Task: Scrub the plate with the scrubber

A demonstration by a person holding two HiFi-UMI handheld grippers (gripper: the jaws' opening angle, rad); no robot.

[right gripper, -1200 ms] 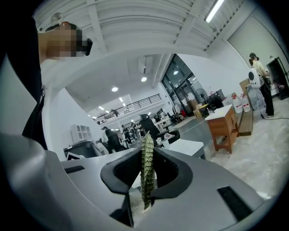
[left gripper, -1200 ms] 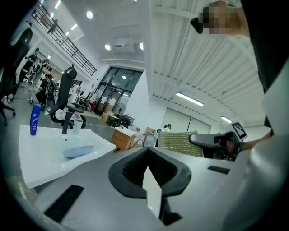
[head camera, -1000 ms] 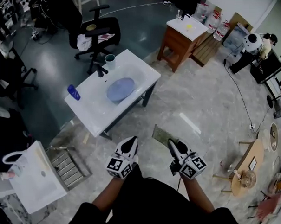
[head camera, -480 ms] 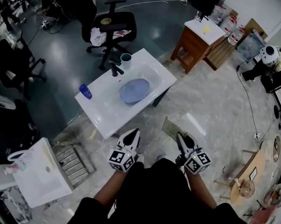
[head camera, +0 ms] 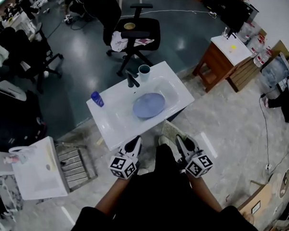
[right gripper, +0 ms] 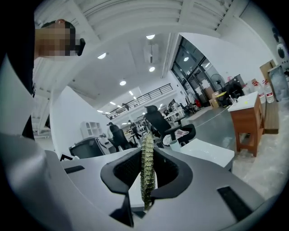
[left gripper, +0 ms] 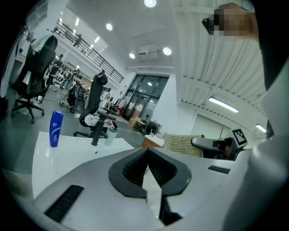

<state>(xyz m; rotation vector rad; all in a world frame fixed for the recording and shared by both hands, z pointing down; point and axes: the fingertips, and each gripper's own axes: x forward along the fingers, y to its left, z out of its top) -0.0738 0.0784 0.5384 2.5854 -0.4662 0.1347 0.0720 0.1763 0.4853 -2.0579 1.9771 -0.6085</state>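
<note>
Over the last second the person has closed in on the white bench (head camera: 110,121). It lay well ahead of both claws then. Now its near edge sits just in front of them, and the plate has slid lower in the head view, nearer to the person.

The left claw (head camera: 133,145) is held low at the bench's near corner. In the left gripper view its two dark pads are pressed together with nothing between them. The right claw (head camera: 182,142) is held beside it, on the other side of the person's dark clothing. It is pinching the scrubber (right gripper: 146,168), a thin, greenish, rough-textured pad. In the right gripper view the scrubber stands edge-on and upright between the pads and sticks out past the tips towards the bench.

The plate (head camera: 149,105), round and blue, lies flat in the shallow basin of the bench, well apart from both claws and untouched by them. Behind the basin stands a black faucet (head camera: 132,80), with a pale cup (head camera: 144,71) just beside it. A blue bottle (head camera: 97,99) stands upright near the bench's left end.

Beyond the bench are a black office chair (head camera: 136,31) and, to the right, a wooden cabinet (head camera: 222,59) with a white top. A second white sink unit (head camera: 36,176) stands at the lower left.
</note>
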